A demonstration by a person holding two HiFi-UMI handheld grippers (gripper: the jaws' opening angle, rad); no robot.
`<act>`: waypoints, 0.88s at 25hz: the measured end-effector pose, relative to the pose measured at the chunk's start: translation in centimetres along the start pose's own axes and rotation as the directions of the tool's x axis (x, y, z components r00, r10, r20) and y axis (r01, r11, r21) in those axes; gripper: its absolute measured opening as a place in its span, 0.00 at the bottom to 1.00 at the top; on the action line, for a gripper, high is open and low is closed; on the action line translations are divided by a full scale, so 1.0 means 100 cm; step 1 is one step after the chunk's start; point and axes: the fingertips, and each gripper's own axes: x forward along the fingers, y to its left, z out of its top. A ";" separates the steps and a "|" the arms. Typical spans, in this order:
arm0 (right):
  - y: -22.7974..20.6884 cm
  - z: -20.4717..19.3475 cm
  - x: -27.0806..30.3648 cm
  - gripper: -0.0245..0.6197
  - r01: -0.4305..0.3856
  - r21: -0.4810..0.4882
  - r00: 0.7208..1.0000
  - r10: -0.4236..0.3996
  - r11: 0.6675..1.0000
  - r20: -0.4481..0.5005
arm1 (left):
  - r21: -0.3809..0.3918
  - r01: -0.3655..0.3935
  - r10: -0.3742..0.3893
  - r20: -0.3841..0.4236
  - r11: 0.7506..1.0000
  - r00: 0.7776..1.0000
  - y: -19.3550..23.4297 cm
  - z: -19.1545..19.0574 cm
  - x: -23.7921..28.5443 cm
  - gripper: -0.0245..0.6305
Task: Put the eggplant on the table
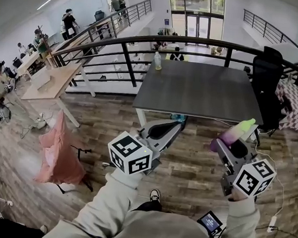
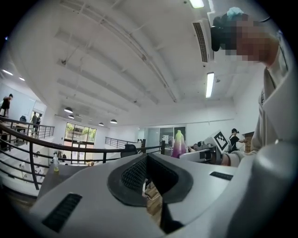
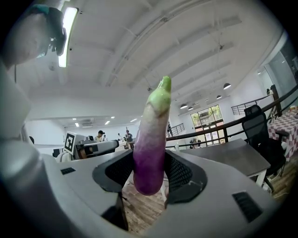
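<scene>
The left gripper (image 2: 148,162) is clenched on nothing, its pads together; the right gripper (image 3: 149,169) grasps the eggplant (image 3: 151,135) by its purple lower end, green tip upward, in the air over the wooden floor (image 1: 186,168); beyond stands the dark table (image 1: 203,92), with a bottle (image 1: 157,61) near its far left corner.

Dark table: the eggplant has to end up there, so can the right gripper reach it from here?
Probably yes. The right gripper holds the eggplant just short of the table's near edge, nothing between; only a bottle stands on it, at the far edge.
</scene>
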 end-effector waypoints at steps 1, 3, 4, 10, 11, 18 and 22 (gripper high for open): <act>0.000 0.001 -0.001 0.38 0.000 -0.001 1.000 0.000 1.000 0.003 | 0.006 0.009 -0.009 0.003 1.000 1.000 -0.001 0.002 0.000 0.04; -0.001 0.003 -0.001 0.38 0.000 -0.005 1.000 0.000 1.000 0.010 | 0.015 0.039 -0.039 0.008 0.999 0.999 -0.004 0.007 0.002 0.04; -0.002 0.003 -0.001 0.38 0.001 -0.008 1.000 -0.001 1.000 0.008 | 0.018 0.054 -0.054 0.010 0.998 0.999 -0.006 0.008 0.005 0.04; -0.021 -0.002 0.011 0.38 0.022 -0.008 1.000 -0.022 1.000 -0.017 | 0.025 0.056 -0.057 0.020 0.998 0.998 0.013 0.002 0.027 0.04; -0.024 0.000 0.014 0.38 0.026 -0.014 0.999 -0.026 1.000 -0.020 | 0.026 0.049 -0.050 0.024 0.998 0.998 0.020 0.003 0.031 0.04; -0.046 0.021 0.057 0.38 0.040 -0.054 0.999 -0.042 0.998 -0.035 | 0.024 0.049 -0.050 0.057 0.999 0.997 0.074 0.013 0.058 0.04; -0.059 0.027 0.092 0.38 0.045 -0.041 0.998 -0.046 0.998 -0.037 | -0.007 0.047 -0.047 0.049 0.999 0.998 0.114 0.003 0.068 0.04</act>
